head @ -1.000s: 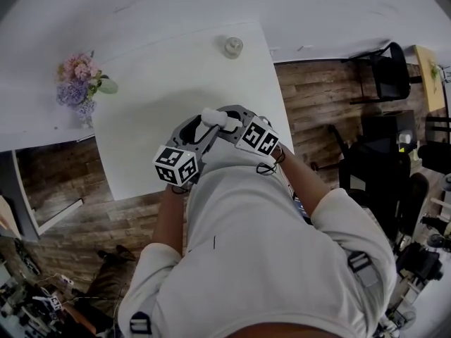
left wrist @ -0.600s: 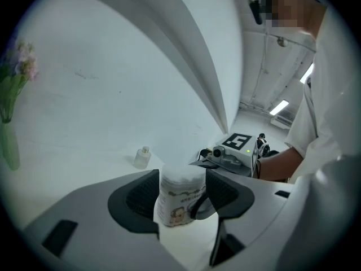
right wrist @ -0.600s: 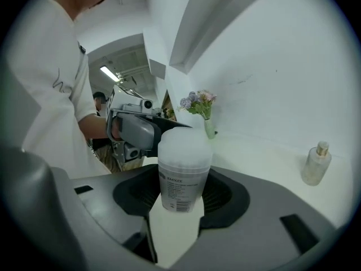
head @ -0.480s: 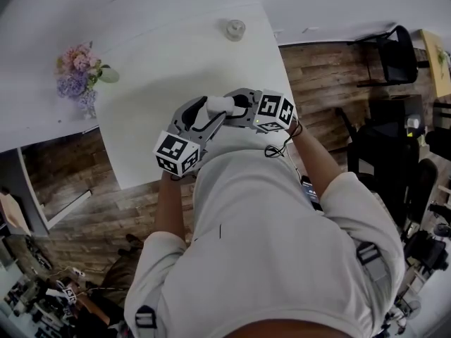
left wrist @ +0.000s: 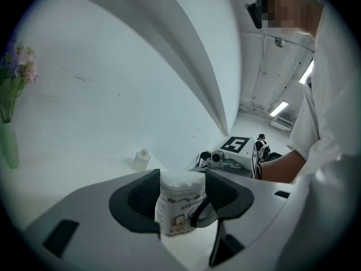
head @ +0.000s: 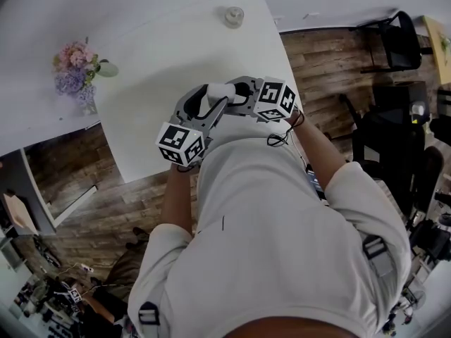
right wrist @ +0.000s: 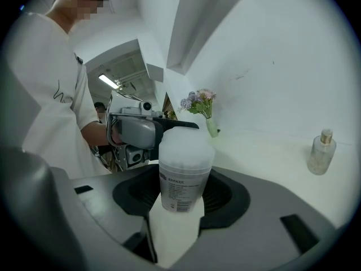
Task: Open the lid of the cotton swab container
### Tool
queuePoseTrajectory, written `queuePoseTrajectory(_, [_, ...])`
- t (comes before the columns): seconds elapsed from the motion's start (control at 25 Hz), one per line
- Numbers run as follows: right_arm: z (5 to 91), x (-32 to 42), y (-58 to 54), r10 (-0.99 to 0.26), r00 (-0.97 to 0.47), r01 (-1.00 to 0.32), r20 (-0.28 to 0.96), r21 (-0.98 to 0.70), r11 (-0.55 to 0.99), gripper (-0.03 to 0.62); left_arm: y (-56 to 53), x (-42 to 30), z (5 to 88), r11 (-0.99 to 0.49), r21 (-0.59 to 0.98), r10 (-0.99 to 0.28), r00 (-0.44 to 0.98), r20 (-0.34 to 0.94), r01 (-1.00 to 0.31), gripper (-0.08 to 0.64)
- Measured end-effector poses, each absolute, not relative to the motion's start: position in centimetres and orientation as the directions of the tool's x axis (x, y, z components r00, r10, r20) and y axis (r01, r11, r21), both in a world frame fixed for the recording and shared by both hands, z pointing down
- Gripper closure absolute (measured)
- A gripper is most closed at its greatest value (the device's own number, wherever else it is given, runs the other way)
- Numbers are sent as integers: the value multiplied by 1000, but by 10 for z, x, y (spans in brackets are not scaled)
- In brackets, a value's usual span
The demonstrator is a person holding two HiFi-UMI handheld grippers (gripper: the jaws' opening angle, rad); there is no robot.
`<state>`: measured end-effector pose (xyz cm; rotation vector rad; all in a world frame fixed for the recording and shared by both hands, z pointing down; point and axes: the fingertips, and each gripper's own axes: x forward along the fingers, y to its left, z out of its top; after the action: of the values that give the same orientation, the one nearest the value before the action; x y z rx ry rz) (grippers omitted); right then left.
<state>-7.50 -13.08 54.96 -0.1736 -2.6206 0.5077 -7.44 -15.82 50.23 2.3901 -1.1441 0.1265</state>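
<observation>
The left hand-held gripper (left wrist: 181, 192) is clamping the upper part of the cotton swab container (left wrist: 179, 208), one jaw pressing on each side. The right hand-held gripper (right wrist: 181, 195) is gripping its lower body with jaws spread wide. The container is sitting between both grippers over the bench's (head: 162, 62) near edge, wearing its lid (right wrist: 186, 143).

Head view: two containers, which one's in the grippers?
The white cotton swab container, by the near edge of the table, clamped by the left gripper and right gripper. The small clear bottle stands alone at the far edge.
</observation>
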Motion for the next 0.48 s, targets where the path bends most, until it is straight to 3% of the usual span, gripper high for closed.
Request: queuePoseTrajectory(0.48, [551, -82, -139, 95, -864, -38, 494, -251, 967, 393, -161, -83, 506, -473, 467, -726, 630, 274, -748, 299])
